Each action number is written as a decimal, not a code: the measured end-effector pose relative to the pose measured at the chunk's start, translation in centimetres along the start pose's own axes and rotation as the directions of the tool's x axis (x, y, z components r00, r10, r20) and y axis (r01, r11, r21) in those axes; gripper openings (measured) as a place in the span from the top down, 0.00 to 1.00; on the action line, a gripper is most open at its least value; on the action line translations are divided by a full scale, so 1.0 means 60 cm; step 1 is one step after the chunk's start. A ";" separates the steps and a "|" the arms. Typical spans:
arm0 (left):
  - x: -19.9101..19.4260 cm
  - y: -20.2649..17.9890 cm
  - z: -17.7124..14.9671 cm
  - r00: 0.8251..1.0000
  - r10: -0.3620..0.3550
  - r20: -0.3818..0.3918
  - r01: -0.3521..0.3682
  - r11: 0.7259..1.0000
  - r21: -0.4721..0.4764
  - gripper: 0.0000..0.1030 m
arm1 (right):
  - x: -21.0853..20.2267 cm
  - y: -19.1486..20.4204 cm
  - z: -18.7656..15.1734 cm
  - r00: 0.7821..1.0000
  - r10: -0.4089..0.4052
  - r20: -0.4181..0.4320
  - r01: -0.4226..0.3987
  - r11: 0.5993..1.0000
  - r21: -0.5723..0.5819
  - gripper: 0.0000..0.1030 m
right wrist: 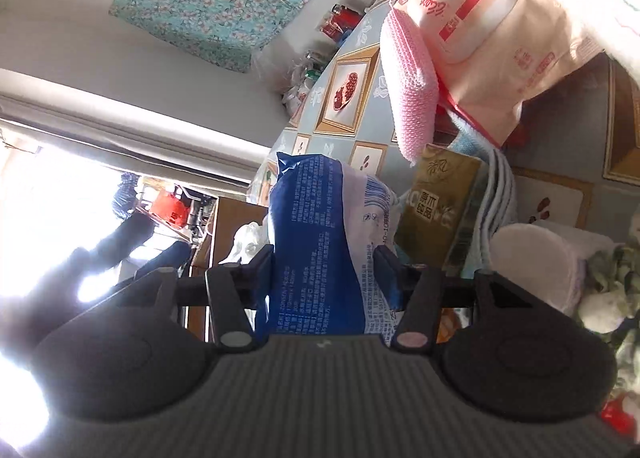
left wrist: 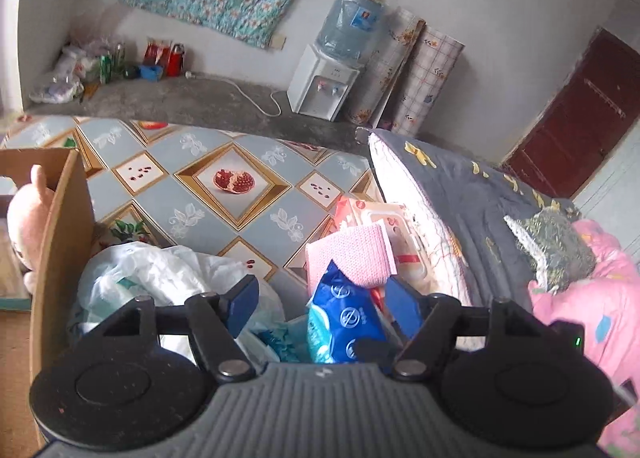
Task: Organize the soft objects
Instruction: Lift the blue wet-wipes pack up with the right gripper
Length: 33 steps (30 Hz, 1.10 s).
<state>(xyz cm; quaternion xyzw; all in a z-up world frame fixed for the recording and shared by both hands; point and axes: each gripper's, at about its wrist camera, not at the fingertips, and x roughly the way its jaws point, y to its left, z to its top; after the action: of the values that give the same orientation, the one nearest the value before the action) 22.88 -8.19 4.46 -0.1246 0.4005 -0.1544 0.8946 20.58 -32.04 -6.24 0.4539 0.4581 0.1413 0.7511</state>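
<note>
Closest thing here is the right gripper [right wrist: 324, 262], and it's clamped down on a blue wipes pack [right wrist: 320, 242], one finger pressed into each flat side. The pack sticks straight out past the fingertips, long axis running forward along the fingers, held up off the surface [left wrist: 208, 217] with the pomegranate-print cover.

The left gripper [left wrist: 324, 298] is spread wide and has nothing in it. From its camera the same blue pack sits just ahead between its fingers, a bit toward the right one, so both hands are crowded over one spot.

Right behind the pack there's a pink knit cloth [left wrist: 352, 254], a peach wet-wipe pack [right wrist: 472, 17] and a gold tissue box [right wrist: 436, 201]. A white plastic bag [left wrist: 160, 274] lies to the left, next to the cardboard box [left wrist: 64, 217] with a pink plush toy [left wrist: 28, 213] in it.

My guess is the pack goes left toward that box, and the right hand already has it.
</note>
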 end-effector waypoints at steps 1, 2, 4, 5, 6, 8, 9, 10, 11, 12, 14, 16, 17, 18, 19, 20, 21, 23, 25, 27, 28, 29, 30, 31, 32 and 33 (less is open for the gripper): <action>-0.012 -0.007 -0.018 1.000 0.007 0.010 -0.007 1.000 0.024 0.32 | -0.008 -0.007 0.004 1.000 -0.011 0.005 0.011 1.000 -0.005 0.48; -0.021 -0.012 -0.035 1.000 0.005 0.015 -0.005 0.999 0.042 0.32 | -0.015 -0.012 0.004 1.000 -0.006 0.007 0.006 1.000 0.000 0.48; -0.032 -0.017 -0.064 1.000 -0.005 0.018 0.005 0.998 0.055 0.32 | -0.025 -0.021 0.014 1.000 -0.008 0.015 0.008 1.000 0.020 0.48; -0.034 -0.020 -0.076 1.000 -0.011 0.016 0.010 0.998 0.069 0.32 | -0.032 -0.022 0.015 1.000 -0.019 0.025 0.018 1.000 0.017 0.48; -0.036 -0.024 -0.092 1.000 -0.015 0.013 0.013 0.996 0.090 0.32 | -0.041 -0.024 0.014 0.999 -0.030 0.039 0.029 1.000 0.010 0.48; -0.030 -0.032 -0.117 1.000 -0.007 0.007 0.006 0.992 0.123 0.33 | -0.058 -0.030 0.014 0.997 -0.049 0.059 0.049 0.999 0.000 0.48; -0.026 -0.037 -0.130 1.000 -0.006 0.002 0.005 0.991 0.134 0.35 | -0.065 -0.030 0.014 0.996 -0.059 0.068 0.060 0.998 -0.004 0.48; -0.022 -0.042 -0.143 1.000 -0.012 -0.002 0.012 0.990 0.143 0.36 | -0.073 -0.032 0.020 0.994 -0.074 0.076 0.075 0.997 -0.009 0.48; -0.015 -0.045 -0.154 1.000 -0.026 -0.011 0.027 0.989 0.147 0.37 | -0.078 -0.031 0.022 0.993 -0.089 0.081 0.091 0.996 -0.017 0.48; -0.008 -0.048 -0.163 0.999 -0.043 -0.023 0.046 0.988 0.145 0.39 | -0.084 -0.029 0.023 0.990 -0.109 0.090 0.112 0.993 -0.029 0.48; 0.007 -0.054 -0.181 0.996 -0.080 -0.035 0.084 0.987 0.139 0.40 | -0.100 -0.025 0.026 0.975 -0.178 0.131 0.189 0.979 -0.076 0.48; 0.022 -0.059 -0.194 0.995 -0.090 -0.048 0.096 0.985 0.142 0.42 | -0.116 -0.033 0.031 0.964 -0.214 0.156 0.230 0.969 -0.088 0.48; 0.030 -0.063 -0.201 0.994 -0.098 -0.050 0.104 0.983 0.152 0.42 | -0.122 -0.038 0.035 0.963 -0.218 0.160 0.233 0.969 -0.083 0.48; 0.036 -0.067 -0.206 0.994 -0.096 -0.053 0.104 0.981 0.163 0.43 | -0.125 -0.044 0.041 0.960 -0.227 0.164 0.242 0.967 -0.080 0.48; 0.041 -0.070 -0.210 0.994 -0.095 -0.055 0.103 0.980 0.172 0.44 | -0.125 -0.046 0.046 0.959 -0.232 0.164 0.248 0.965 -0.084 0.48; 0.046 -0.072 -0.212 0.994 -0.099 -0.055 0.108 0.978 0.178 0.45 | -0.126 -0.049 0.049 0.958 -0.235 0.164 0.251 0.964 -0.087 0.48; 0.051 -0.075 -0.213 0.993 -0.102 -0.055 0.111 0.977 0.185 0.46 | -0.126 -0.053 0.050 0.957 -0.241 0.161 0.256 0.963 -0.087 0.48; 0.055 -0.077 -0.210 0.993 -0.108 -0.047 0.115 0.976 0.185 0.46 | -0.122 -0.056 0.054 0.960 -0.235 0.151 0.249 0.965 -0.081 0.48; 0.054 -0.075 -0.201 0.992 -0.120 -0.025 0.122 0.977 0.174 0.46 | -0.120 -0.058 0.058 0.967 -0.212 0.141 0.222 0.973 -0.064 0.48; 0.055 -0.073 -0.189 0.992 -0.130 -0.003 0.128 0.978 0.164 0.46 | -0.112 -0.055 0.060 0.977 -0.173 0.125 0.180 0.983 -0.046 0.47; 0.057 -0.072 -0.182 0.991 -0.132 0.001 0.130 0.979 0.154 0.46 | -0.110 -0.054 0.061 0.981 -0.160 0.115 0.165 0.985 -0.042 0.47; 0.062 -0.070 -0.175 0.991 -0.134 0.001 0.133 0.981 0.141 0.46 | -0.105 -0.053 0.063 0.982 -0.154 0.105 0.160 0.986 -0.046 0.47; 0.069 -0.070 -0.169 0.991 -0.135 -0.008 0.135 0.983 0.127 0.46 | -0.101 -0.049 0.063 0.983 -0.156 0.095 0.161 0.986 -0.049 0.47; 0.076 -0.069 -0.164 0.991 -0.133 -0.020 0.135 0.985 0.111 0.46 | -0.096 -0.048 0.065 0.984 -0.154 0.086 0.158 0.986 -0.049 0.46; 0.085 -0.067 -0.158 0.990 -0.136 -0.034 0.138 0.987 0.087 0.46 | -0.091 -0.048 0.067 0.986 -0.148 0.076 0.152 0.987 -0.048 0.46; 0.094 -0.065 -0.153 0.988 -0.147 -0.046 0.150 0.987 0.065 0.46 | -0.086 -0.048 0.069 0.987 -0.145 0.068 0.148 0.988 -0.047 0.46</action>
<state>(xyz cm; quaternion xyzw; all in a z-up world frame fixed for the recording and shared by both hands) 18.80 -14.82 -3.93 -0.1204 0.4029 -0.2367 0.8759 20.59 -39.12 -5.01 0.4037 0.4619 0.0829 0.7853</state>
